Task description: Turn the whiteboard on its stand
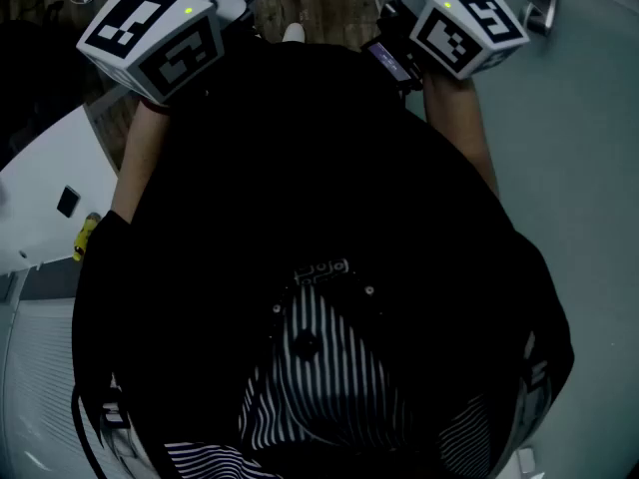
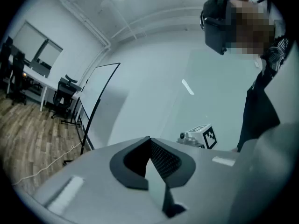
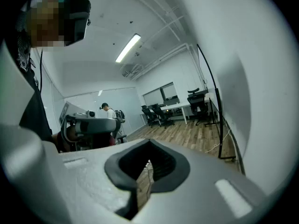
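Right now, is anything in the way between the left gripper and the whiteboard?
Nothing visible. Only bare wood floor separates the left gripper from the whiteboard; a white cable lies on that floor.

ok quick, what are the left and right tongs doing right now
left gripper: tongs closed, nothing between them
right gripper: tongs closed, nothing between them

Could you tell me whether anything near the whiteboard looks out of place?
Only a loose pale cable trails across the wood floor close to the whiteboard; it could snag when the board turns. The board itself looks intact.
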### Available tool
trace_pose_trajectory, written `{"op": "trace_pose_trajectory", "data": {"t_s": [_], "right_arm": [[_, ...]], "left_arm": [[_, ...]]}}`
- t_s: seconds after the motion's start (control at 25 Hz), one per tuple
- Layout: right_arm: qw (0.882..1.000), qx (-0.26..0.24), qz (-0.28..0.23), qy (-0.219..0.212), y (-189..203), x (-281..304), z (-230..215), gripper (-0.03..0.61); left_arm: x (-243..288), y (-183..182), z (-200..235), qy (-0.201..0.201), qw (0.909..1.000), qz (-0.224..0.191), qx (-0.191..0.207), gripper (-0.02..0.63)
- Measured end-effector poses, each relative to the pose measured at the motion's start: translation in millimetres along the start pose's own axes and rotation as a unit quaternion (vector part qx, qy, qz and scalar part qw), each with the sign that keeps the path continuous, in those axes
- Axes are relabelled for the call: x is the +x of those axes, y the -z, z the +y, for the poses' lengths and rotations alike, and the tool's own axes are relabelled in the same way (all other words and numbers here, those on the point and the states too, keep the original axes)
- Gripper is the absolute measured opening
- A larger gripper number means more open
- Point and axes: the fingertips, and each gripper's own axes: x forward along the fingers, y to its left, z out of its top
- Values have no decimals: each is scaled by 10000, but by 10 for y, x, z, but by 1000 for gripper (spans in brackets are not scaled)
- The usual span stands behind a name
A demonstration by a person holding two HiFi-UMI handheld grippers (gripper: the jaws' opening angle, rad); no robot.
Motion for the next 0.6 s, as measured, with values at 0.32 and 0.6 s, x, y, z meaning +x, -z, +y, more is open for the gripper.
{"op": "trace_pose_trajectory", "data": {"t_s": [0.32,0.6], "right_arm": [[9999,33,65,-114,11,48,43,0],[9991,30,215,-371,177,-38,41,0]], "left_arm": [[16,87,98,-231,9992,173,269,3],[137,187,80,-268,9994,181,146,3]]}}
